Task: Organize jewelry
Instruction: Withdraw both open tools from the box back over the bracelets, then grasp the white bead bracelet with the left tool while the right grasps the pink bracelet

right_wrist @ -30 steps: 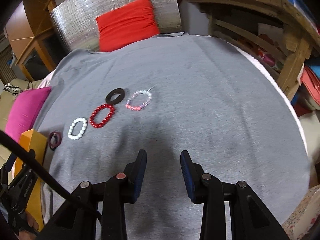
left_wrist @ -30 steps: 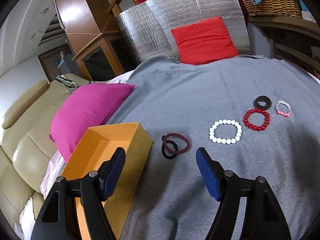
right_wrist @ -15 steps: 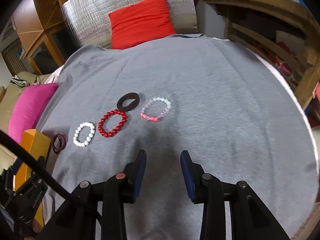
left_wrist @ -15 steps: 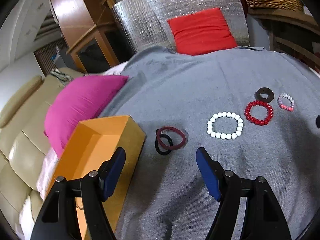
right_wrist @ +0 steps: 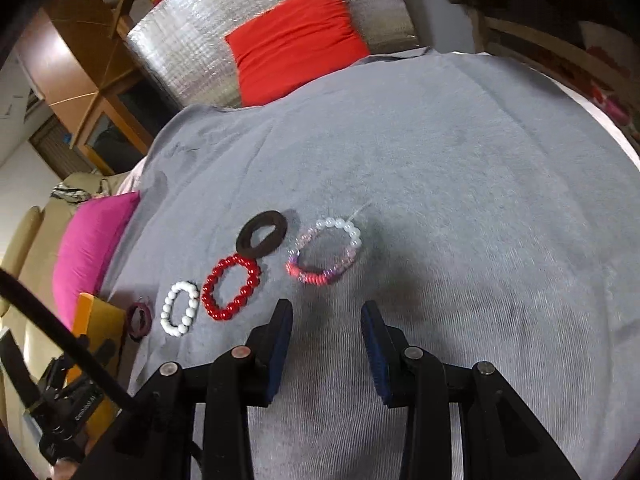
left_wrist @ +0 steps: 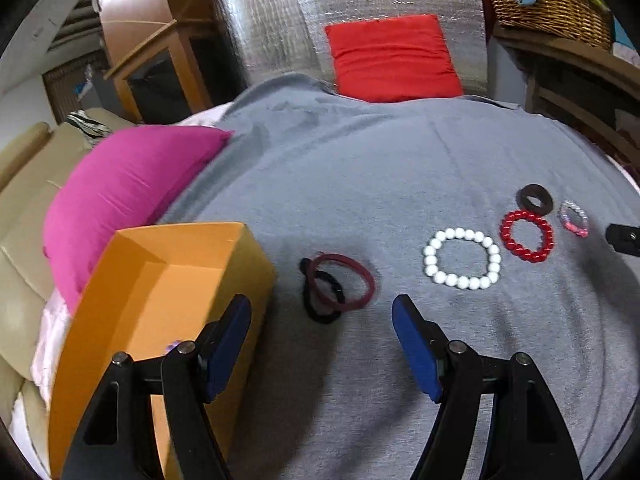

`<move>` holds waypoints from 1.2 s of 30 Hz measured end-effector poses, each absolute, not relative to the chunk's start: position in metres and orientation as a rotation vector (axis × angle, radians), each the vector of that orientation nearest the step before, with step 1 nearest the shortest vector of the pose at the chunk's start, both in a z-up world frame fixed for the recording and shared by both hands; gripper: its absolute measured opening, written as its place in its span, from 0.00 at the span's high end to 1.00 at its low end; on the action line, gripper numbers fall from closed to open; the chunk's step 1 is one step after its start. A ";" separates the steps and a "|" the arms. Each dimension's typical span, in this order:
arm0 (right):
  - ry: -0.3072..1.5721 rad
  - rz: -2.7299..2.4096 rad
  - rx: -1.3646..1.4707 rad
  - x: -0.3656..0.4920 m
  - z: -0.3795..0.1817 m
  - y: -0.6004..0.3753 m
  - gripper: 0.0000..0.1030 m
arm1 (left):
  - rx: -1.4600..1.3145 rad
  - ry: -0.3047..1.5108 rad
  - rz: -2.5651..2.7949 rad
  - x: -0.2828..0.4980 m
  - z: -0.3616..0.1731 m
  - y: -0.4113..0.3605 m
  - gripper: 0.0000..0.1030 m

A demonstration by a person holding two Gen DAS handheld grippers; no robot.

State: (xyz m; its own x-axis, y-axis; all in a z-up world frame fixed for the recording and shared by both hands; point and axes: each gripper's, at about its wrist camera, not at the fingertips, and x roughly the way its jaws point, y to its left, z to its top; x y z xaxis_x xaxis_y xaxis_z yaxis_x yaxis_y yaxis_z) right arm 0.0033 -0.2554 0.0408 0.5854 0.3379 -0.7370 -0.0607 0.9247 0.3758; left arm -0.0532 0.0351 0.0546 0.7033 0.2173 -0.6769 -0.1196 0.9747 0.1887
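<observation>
On the grey cloth lie a maroon hair tie overlapping a black hair tie, a white bead bracelet, a red bead bracelet, a dark ring and a pink-and-white bead bracelet. An open orange box stands at the left. My left gripper is open, just short of the hair ties. My right gripper is open and empty, just short of the pink-and-white bracelet; the red bracelet, white bracelet and dark ring lie to its left.
A magenta cushion lies left of the box and a red cushion at the far edge against a silver foil panel. A beige sofa is at left, wooden shelves and a wicker basket at right.
Both grippers have moved forward and lower toward the jewelry. The hair ties now sit close before the left gripper and the pink-and-white bracelet close before the right. Nothing was grasped.
</observation>
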 end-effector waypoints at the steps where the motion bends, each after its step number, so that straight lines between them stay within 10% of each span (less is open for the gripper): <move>1: 0.913 0.234 0.324 0.006 0.041 -0.258 0.63 | 0.128 0.765 0.170 -0.052 0.054 0.034 0.28; 26: 0.919 0.134 0.249 0.075 0.020 -0.244 0.65 | 0.043 0.829 -0.038 0.018 0.025 -0.004 0.28; 36: 0.904 0.139 0.153 0.075 0.021 -0.227 0.90 | 0.028 0.860 -0.121 0.026 0.017 -0.009 0.81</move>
State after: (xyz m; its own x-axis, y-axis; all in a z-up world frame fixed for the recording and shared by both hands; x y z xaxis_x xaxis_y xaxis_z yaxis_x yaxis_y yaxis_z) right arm 0.0747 -0.2275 0.0207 0.6112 0.1842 -0.7698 -0.0557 0.9801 0.1904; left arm 0.0264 -0.0087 0.0173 0.6459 -0.0952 -0.7574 0.1182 0.9927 -0.0240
